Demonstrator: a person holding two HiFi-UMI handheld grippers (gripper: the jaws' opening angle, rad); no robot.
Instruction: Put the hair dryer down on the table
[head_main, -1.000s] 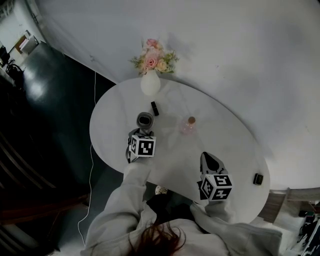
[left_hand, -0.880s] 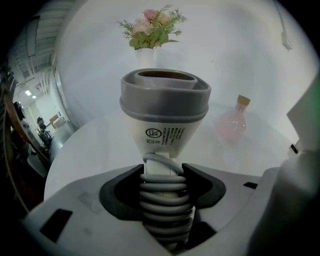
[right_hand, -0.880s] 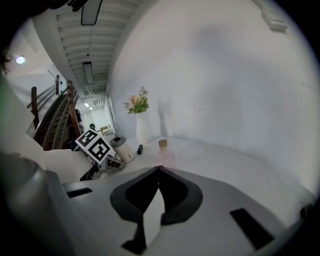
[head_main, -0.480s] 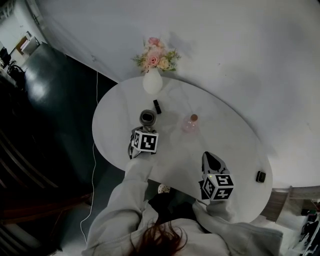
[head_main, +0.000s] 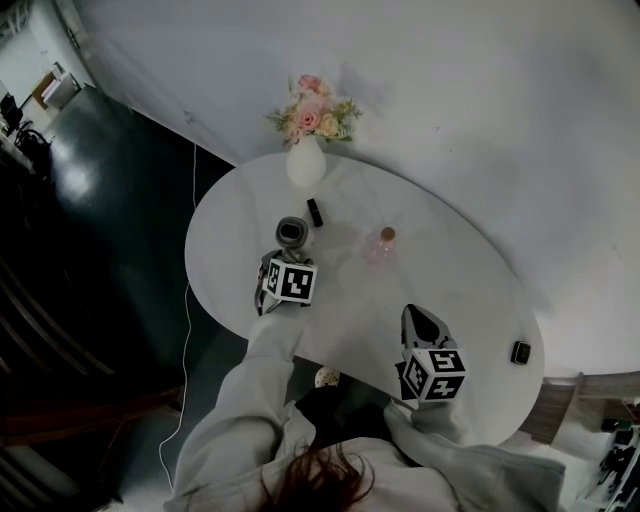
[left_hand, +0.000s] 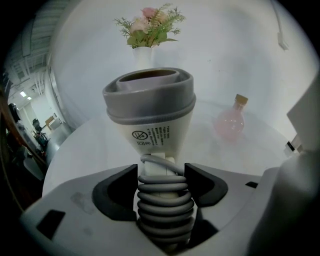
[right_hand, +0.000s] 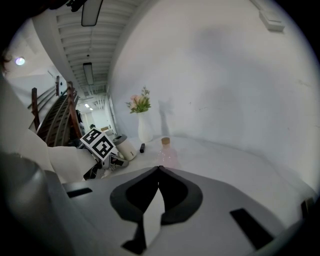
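The hair dryer (head_main: 291, 232) is cream with a grey nozzle and a grey cord wound round its handle. It rests near the left part of the white table (head_main: 450, 270). My left gripper (head_main: 279, 263) is right behind it. In the left gripper view the wound handle (left_hand: 164, 200) stands between the two dark pads (left_hand: 116, 192), which still touch the cord while the jaws are opening. The nozzle (left_hand: 150, 92) points away from me. My right gripper (head_main: 424, 322) hovers over the table's near edge, shut and with nothing in it (right_hand: 159, 168).
A white vase of pink flowers (head_main: 306, 165) stands at the table's far edge. A small black stick (head_main: 315, 212) lies beyond the dryer, a pink bottle (head_main: 380, 246) stands to its right. A small black device (head_main: 521, 352) lies at the far right end. A thin cable (head_main: 185, 330) hangs over the dark floor.
The left gripper and hair dryer have shifted very slightly. The right gripper has stayed where it was.
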